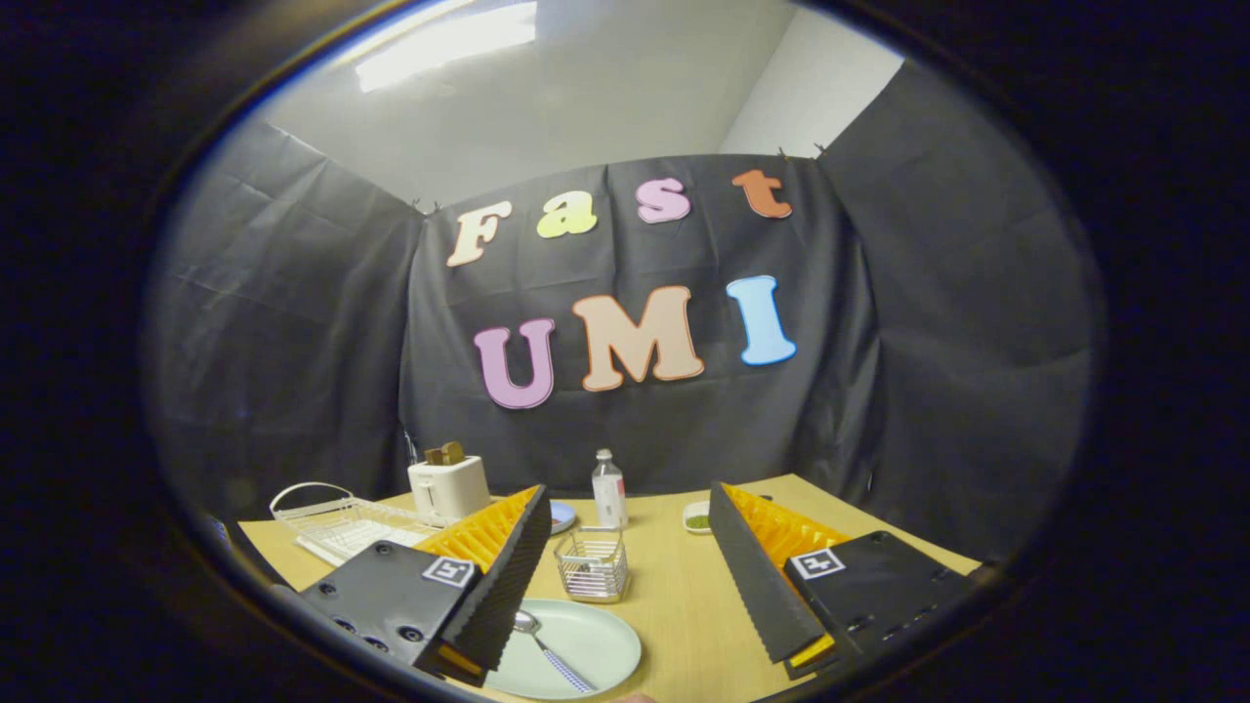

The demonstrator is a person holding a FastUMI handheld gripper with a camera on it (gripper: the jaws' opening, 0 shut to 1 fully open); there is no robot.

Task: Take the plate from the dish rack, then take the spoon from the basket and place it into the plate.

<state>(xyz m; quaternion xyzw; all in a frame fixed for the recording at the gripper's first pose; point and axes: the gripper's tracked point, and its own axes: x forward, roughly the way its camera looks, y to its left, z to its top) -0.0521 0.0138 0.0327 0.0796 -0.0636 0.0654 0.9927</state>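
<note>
A pale green plate (586, 649) lies flat on the wooden table, just ahead of my left finger and partly hidden behind it. A spoon (549, 649) with a patterned handle rests in the plate, bowl pointing away from me. Beyond the plate stands the small wire basket (592, 565). The white wire dish rack (337, 522) sits at the back left of the table. My gripper (627, 547) is open, raised above the table, with nothing between its fingers (503, 576).
A white toaster (448, 486) with toast in it stands behind the rack. A clear bottle (608, 491) is at the back middle, a small blue dish (562, 516) beside it, and a small white dish with something green (697, 519) further right. The table (684, 605) is light wood.
</note>
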